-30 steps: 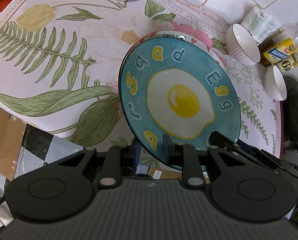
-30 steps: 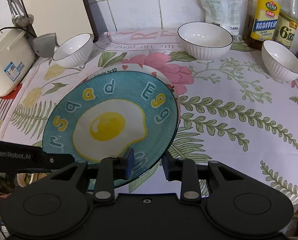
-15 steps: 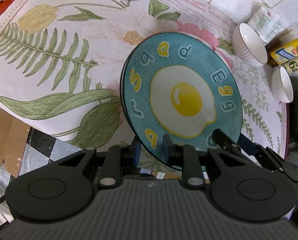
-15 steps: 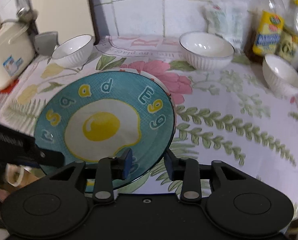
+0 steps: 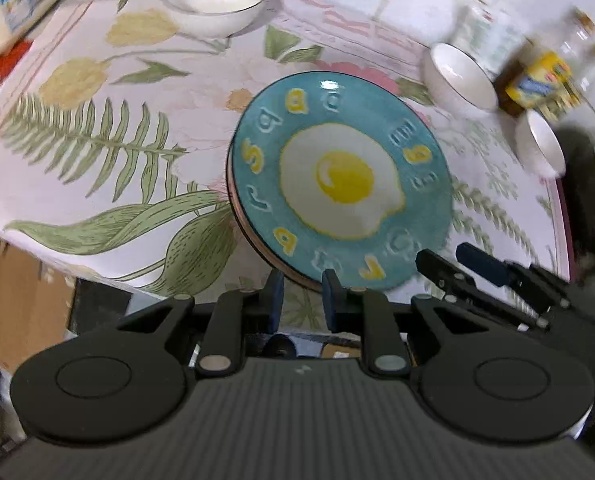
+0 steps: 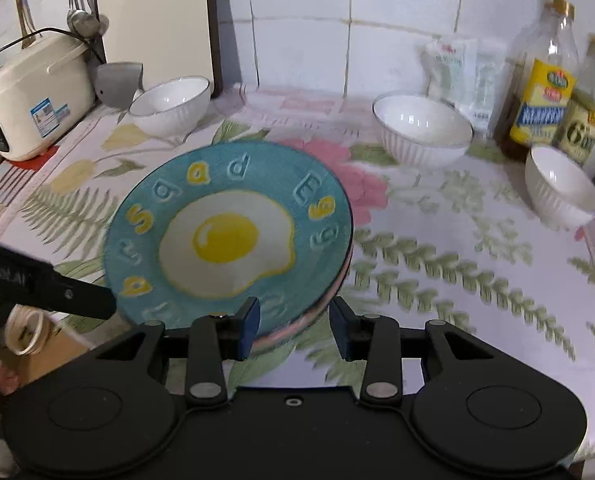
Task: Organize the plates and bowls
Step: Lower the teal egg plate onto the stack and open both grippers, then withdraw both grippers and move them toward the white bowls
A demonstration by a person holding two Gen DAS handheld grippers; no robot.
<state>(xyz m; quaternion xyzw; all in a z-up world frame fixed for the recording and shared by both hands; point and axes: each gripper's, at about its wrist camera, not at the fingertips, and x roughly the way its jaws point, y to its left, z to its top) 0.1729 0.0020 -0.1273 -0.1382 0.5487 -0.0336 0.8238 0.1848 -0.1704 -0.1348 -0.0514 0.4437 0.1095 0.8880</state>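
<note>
The table (image 6: 437, 248), under a floral-print cloth of green ferns and pink blossoms, carries everything. On it near the front edge sits the round teal ceramic plate printed with a fried egg and raised letters (image 6: 227, 236), stacked on a pink-rimmed plate (image 6: 339, 280) of which only a sliver of edge shows. Three white ribbed ceramic bowls stand well apart from the stack: the large bowl (image 6: 421, 130) toward the back wall, the left bowl (image 6: 171, 104) beside the cream rice cooker (image 6: 29, 96), and the small bowl (image 6: 559, 190) near the two glass oil bottles (image 6: 545, 80).

The left hand-held gripper (image 5: 303, 294) has its blue pads pressed nearly together, pinching the near rim of the teal plate. The right hand-held gripper (image 6: 295, 324) stands spread, its pads either side of the plates' near edge and clear of it.

The step in hand looks like seating the teal plate squarely on the pink one. To do it well, I would keep the left pinch light and low, let the teal plate's rim settle level and centred before letting go, then draw both grippers straight back toward the table edge so neither pad drags the stack. The stack sits close to the front edge, so a nudge inward would be safer. The bowls remain to be nested, largest at the bottom.
</note>
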